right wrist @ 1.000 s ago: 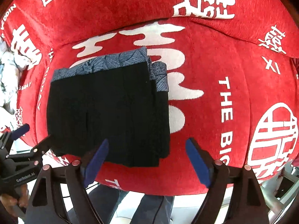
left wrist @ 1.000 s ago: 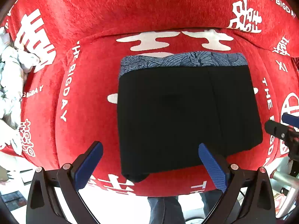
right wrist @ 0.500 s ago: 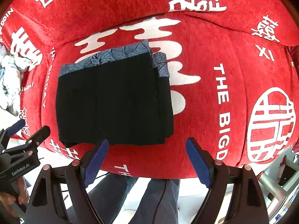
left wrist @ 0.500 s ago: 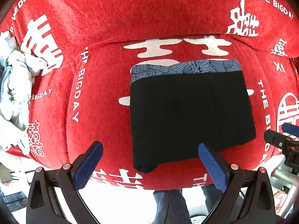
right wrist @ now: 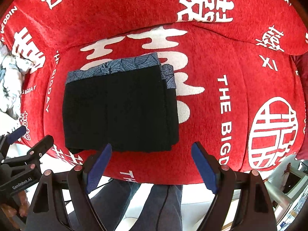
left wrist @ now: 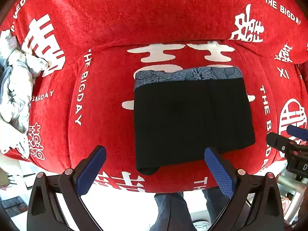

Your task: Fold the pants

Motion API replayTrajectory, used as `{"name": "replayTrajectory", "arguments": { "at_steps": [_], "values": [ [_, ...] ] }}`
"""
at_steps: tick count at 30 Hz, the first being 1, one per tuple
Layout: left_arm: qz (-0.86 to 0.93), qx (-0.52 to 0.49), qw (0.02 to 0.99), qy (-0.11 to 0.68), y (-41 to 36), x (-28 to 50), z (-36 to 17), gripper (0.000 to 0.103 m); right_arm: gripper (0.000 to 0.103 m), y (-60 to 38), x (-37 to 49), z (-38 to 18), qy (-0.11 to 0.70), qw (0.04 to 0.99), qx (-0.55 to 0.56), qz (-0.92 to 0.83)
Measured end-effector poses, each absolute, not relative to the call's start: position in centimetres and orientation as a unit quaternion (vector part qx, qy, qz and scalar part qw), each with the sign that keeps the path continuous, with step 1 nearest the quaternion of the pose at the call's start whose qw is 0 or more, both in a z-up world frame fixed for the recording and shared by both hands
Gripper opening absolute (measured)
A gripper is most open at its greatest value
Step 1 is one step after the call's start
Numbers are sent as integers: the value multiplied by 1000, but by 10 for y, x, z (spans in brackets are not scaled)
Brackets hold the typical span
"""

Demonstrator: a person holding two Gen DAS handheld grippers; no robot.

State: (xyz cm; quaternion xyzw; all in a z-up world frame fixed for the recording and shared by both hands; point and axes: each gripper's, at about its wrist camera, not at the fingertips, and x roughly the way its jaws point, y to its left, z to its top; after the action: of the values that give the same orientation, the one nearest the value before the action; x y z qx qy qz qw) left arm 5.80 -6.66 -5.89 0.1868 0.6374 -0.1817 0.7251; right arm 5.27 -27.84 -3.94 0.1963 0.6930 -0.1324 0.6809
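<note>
Pants (left wrist: pixel 192 119) lie folded into a compact black rectangle on the red cushion (left wrist: pixel 107 100), approx. centre of the seat, w/ a blue patterned waistband (left wrist: pixel 188 74) showing along the far edge. In the right wrist view the stack's right side shows several offset layers and a second strip of patterned band; layer count can't be told. Near-left corner bulges into a small roll; black fabric hides any seams or creases. Left gripper (left wrist: pixel 154 168) hangs above the cushion's front edge, jaws wide apart, nothing between the blue pads, no contact w/ pants. Right gripper (right wrist: pixel 152 160) likewise: jaws spread wide, empty, clear of the cloth. Each gripper shows only partly in the other's view, cut off at the frame edge. White crumpled fabric (left wrist: pixel 13 88) sits at far left, partly out of frame; item type unclear. Person's legs (right wrist: pixel 134 207) in dark trousers visible below the cushion edge, cropped by the gripper bodies. Cushion lettering reads "THE BIGDAY"; other print distorted at the lens rim.
</note>
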Motion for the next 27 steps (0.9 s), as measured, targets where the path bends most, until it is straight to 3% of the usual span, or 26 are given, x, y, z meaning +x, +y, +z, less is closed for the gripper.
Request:
{"name": "replayTrajectory", "arguments": {
  "at_steps": [27],
  "values": [
    [-186,183,725,637,-66,58,-50,102,87,-272,59,-30,694,687,171,-135]
  ]
}}
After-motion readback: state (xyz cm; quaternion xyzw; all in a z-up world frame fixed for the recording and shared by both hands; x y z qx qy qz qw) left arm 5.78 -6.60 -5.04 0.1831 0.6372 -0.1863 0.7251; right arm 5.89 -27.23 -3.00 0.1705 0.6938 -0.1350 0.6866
